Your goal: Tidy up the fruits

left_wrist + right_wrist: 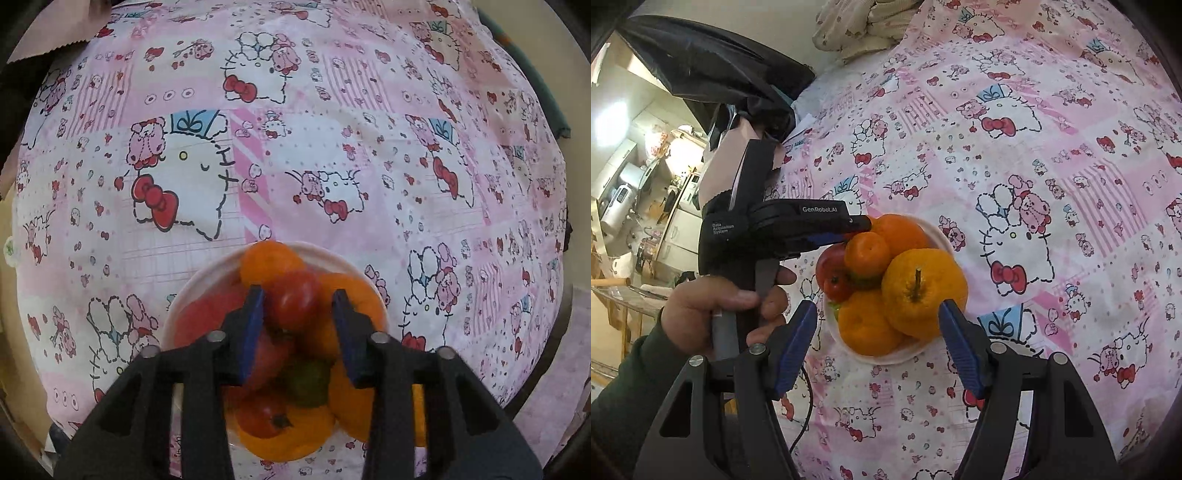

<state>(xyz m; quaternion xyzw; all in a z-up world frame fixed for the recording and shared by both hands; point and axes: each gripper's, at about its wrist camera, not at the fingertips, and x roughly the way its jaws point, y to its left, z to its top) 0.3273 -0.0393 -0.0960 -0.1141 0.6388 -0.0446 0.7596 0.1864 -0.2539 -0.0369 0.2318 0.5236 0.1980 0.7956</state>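
A white plate [173, 314] on the pink cloth holds a heap of oranges, red tomatoes and one green fruit [308, 384]. My left gripper [298, 293] points down over the heap with a red tomato [293, 306] between its blue pads. The jaws stand a little wider than the tomato, with a gap showing on the right side, and it rests on the pile. In the right wrist view the left gripper [858, 223] reaches over the plate [886, 358] from the left. My right gripper [877, 310] is open and empty, just short of a big stemmed orange [923, 291].
A pink cartoon-cat cloth [332, 166] covers the table. A person's hand [731, 306] grips the left gripper's handle. A black bag [713, 70] and folded cream cloth [864, 26] lie at the far edge. A thin cable [807, 406] hangs near the front edge.
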